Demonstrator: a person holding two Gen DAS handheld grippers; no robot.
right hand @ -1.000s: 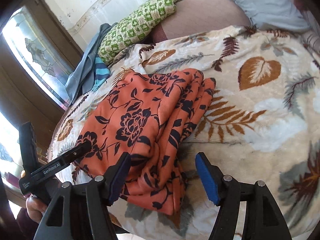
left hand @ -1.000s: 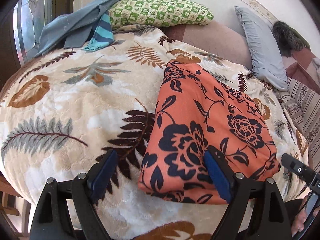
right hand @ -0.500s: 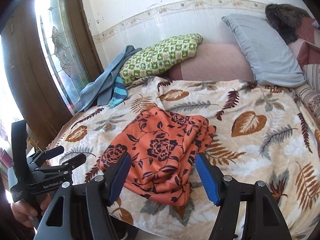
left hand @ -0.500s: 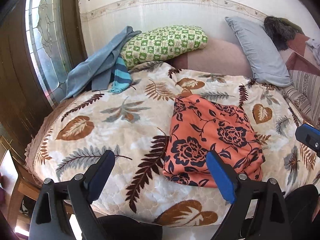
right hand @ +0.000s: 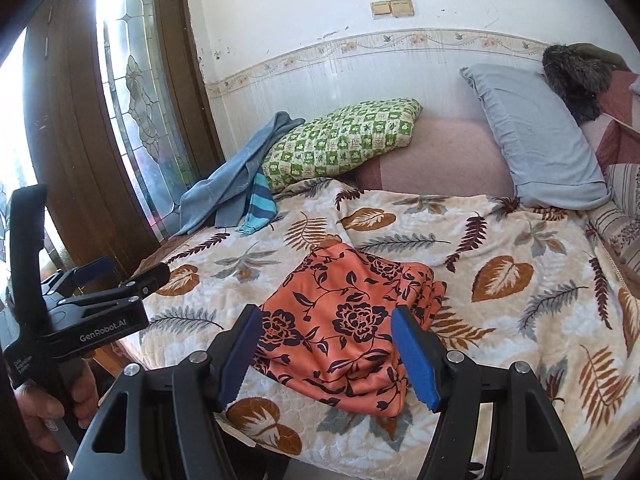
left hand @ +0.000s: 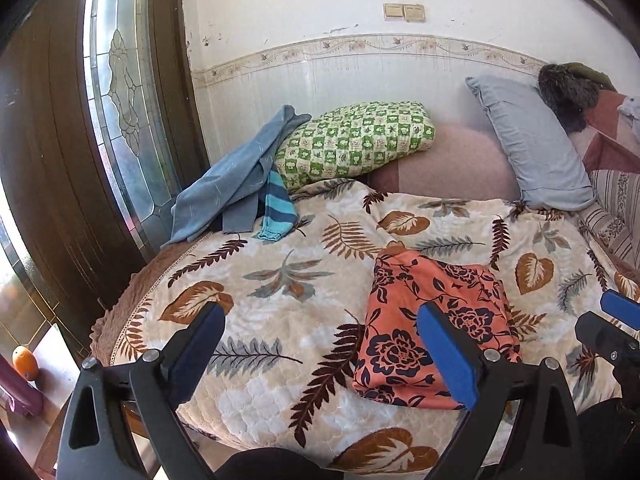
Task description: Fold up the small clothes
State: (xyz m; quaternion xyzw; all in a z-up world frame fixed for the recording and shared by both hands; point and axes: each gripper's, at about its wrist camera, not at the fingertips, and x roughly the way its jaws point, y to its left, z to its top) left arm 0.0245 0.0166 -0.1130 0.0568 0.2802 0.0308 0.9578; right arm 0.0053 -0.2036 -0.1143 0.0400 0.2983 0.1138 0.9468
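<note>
An orange garment with a dark flower print point(left hand: 432, 320) lies folded into a compact rectangle on the leaf-patterned blanket point(left hand: 280, 280); it also shows in the right wrist view point(right hand: 344, 328). My left gripper point(left hand: 324, 344) is open and empty, held back from the bed with the garment behind its right finger. My right gripper point(right hand: 326, 352) is open and empty, held back above the near edge of the bed. The left gripper point(right hand: 116, 276) shows at the left of the right wrist view, open.
A blue-grey garment point(left hand: 236, 176) and a striped teal piece point(left hand: 276, 208) lie at the far left of the bed. A green checked pillow point(left hand: 356, 140) and a grey pillow point(left hand: 528, 140) lean against the wall. A wooden door with glass point(left hand: 120, 120) stands left.
Both grippers have pulled back and up from the folded orange garment, which now looks smaller and farther away. The garment has not moved.
</note>
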